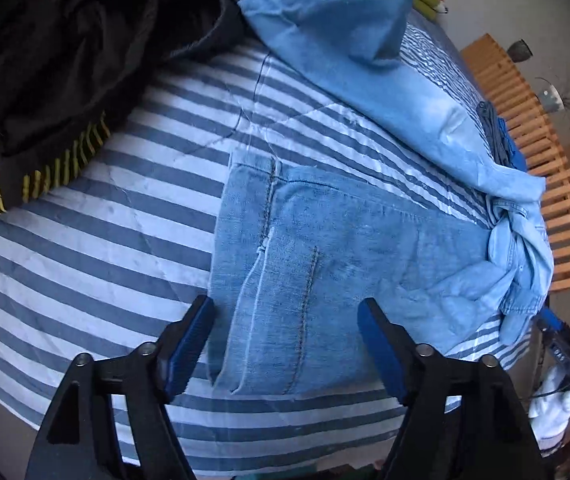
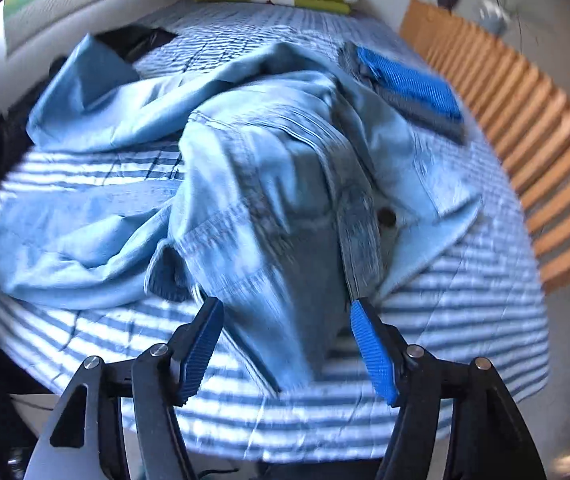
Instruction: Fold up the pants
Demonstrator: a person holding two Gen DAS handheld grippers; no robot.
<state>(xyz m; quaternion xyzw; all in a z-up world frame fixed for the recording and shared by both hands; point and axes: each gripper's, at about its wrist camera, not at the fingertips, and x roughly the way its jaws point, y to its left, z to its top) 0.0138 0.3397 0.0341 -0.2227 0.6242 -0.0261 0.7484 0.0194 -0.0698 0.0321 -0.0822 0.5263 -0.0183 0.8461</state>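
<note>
Striped bedspread (image 1: 85, 220) holds crumpled, seemingly half-folded light denim pants (image 1: 325, 248); both grippers gape, gripping nothing.

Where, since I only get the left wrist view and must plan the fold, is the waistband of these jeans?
Observer: The jeans are bunched up at the waist end, right in front of the right hand-held gripper. The right wrist view shows the dark waistband button.
Operator: Is that gripper holding them?
Observer: No. Its jaws stand open with crumpled denim lying between them, though the picture is blurred.
Operator: Anything beyond the heap?
Observer: A folded bright blue cloth lies on the striped bedspread, on the side nearest the wooden slats.
</note>
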